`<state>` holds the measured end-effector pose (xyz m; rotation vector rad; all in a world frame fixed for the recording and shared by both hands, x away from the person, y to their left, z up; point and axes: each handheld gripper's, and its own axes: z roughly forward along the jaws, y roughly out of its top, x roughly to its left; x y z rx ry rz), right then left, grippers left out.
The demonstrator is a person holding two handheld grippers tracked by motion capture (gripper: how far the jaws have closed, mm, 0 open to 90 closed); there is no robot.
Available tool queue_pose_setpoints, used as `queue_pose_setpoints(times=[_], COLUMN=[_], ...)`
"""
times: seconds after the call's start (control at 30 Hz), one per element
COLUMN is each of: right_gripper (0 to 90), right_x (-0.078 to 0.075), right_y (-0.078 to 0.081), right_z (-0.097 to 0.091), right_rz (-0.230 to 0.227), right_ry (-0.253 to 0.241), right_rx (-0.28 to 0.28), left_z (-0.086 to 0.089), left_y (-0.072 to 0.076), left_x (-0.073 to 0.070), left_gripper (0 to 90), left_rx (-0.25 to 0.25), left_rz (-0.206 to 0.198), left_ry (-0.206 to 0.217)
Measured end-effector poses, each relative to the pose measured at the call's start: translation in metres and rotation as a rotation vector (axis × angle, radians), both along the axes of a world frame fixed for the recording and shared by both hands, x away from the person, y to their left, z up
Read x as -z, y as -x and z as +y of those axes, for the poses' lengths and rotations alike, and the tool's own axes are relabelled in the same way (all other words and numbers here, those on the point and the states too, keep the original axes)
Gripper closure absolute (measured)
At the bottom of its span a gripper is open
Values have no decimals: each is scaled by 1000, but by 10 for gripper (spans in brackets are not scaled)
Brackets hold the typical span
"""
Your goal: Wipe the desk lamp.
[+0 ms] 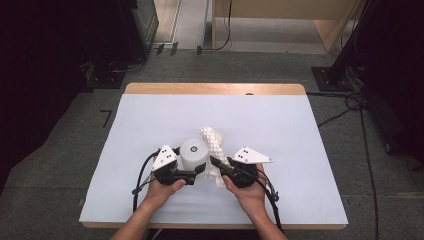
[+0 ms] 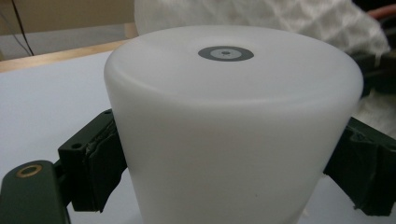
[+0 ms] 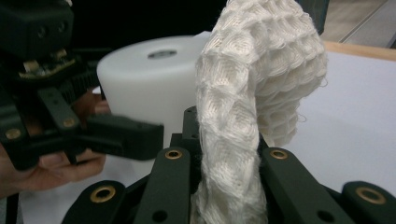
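Note:
A white, smooth cylinder-shaped cup [image 1: 194, 151] stands upside down on the pale table cover [image 1: 280, 130], near the front middle. My left gripper [image 1: 200, 170] is shut on it, and in the left gripper view both pads press the cup's [image 2: 229, 121] sides low down. A white waffle-weave cloth [image 1: 212, 137] rises just right of the cup, touching it. My right gripper [image 1: 216, 164] is shut on the cloth's lower part. In the right gripper view the cloth [image 3: 252, 93] stands up between the jaws and curls over, with the cup [image 3: 144, 79] behind it at the left.
The cover lies over a wooden table whose far edge [image 1: 215, 88] shows bare wood. Cables [image 1: 360, 105] trail on the grey floor at the right, and dark equipment stands at both sides. Wide bare cover lies beyond and to either side of the hands.

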<state>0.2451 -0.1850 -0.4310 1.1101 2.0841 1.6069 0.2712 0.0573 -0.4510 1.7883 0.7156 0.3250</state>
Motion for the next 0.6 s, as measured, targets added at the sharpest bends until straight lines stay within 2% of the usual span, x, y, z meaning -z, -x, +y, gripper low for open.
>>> queue_pose_setpoints(times=[0.13,0.4,0.6], right_gripper=[790,789,789], right_x=[3,27,28], right_y=[0,-3,-4], right_z=[1,15,17], right_rz=[11,75,77], right_ry=[4,53,57], right_rx=[0,-36,-38], left_z=[4,19,18], left_y=[1,-2,-3], left_x=[-4,-14,-13], left_gripper=[90,90,90], left_rx=[-6,-35,-26], left_rz=[-10,-23,-20], left_ry=[14,66,59])
